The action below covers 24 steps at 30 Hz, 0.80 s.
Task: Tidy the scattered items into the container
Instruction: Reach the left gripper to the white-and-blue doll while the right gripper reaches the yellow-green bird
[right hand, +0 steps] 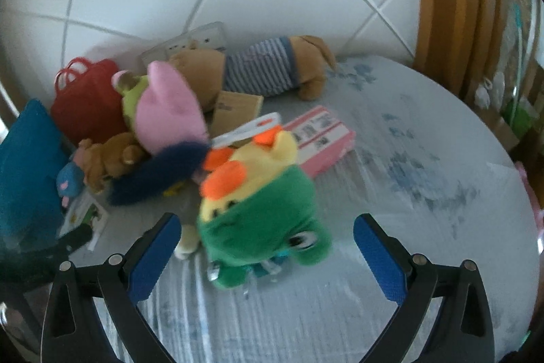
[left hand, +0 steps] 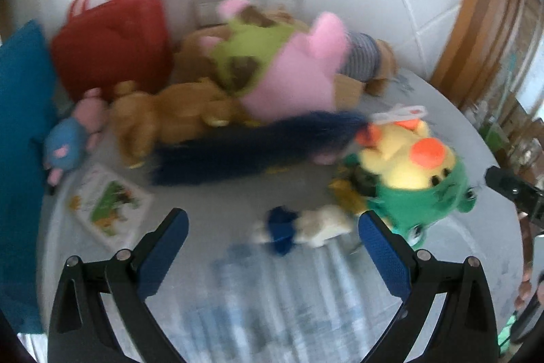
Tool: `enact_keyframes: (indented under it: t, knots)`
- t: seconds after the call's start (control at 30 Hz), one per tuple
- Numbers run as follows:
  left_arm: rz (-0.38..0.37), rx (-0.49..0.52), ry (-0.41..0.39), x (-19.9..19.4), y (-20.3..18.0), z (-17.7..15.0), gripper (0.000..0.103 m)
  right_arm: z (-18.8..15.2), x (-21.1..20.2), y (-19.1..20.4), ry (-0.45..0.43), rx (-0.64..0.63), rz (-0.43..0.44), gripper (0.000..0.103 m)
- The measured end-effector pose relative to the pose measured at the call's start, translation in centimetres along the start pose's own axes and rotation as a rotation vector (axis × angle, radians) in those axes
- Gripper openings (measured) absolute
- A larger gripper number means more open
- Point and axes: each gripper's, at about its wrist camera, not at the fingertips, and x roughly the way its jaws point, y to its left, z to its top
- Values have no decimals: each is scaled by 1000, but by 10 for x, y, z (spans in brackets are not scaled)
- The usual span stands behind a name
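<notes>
Soft toys lie scattered on a round table with a pale cloth (left hand: 238, 295). A yellow duck in a green frog suit (right hand: 258, 210) lies just ahead of my right gripper (right hand: 267, 247), which is open with nothing between its fingers. My left gripper (left hand: 272, 233) is open too, and a small white and blue toy (left hand: 299, 227) lies just beyond its fingertips. Behind sit a pink plush (left hand: 292, 80), a dark blue furry piece (left hand: 244, 152), a brown bear (left hand: 170, 118) and a red bag (left hand: 112, 36). Both views are blurred.
A striped-shirt dog plush (right hand: 265, 70), a pink box (right hand: 319, 138) and a cardboard box (right hand: 234, 108) lie toward the back. A picture book (left hand: 108, 203), a small blue and pink toy (left hand: 68, 145) and a teal cushion (left hand: 20, 159) are at the left. A tiled wall stands behind.
</notes>
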Motion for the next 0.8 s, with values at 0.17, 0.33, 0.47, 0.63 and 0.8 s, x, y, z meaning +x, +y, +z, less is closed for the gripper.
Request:
enact_keyframes:
  t: [0.17,0.33,0.47,0.63,0.8]
  knots:
    - [42,63,32,27,-26,2,102,6,11,-19,26,-3,51,103]
    - [112,50,94,56,-5,-8,102,11,22,-1,14,-67,84,103]
    - [113,23,123,72,6,-20,102,14,41,7,38,-95,70,103]
    - [119,44,144,100,5,-27,102,6,75,16,99,-126,71,103]
    - [69,39,172,127,6,-31,102,1,91,14,89,-143,40,103]
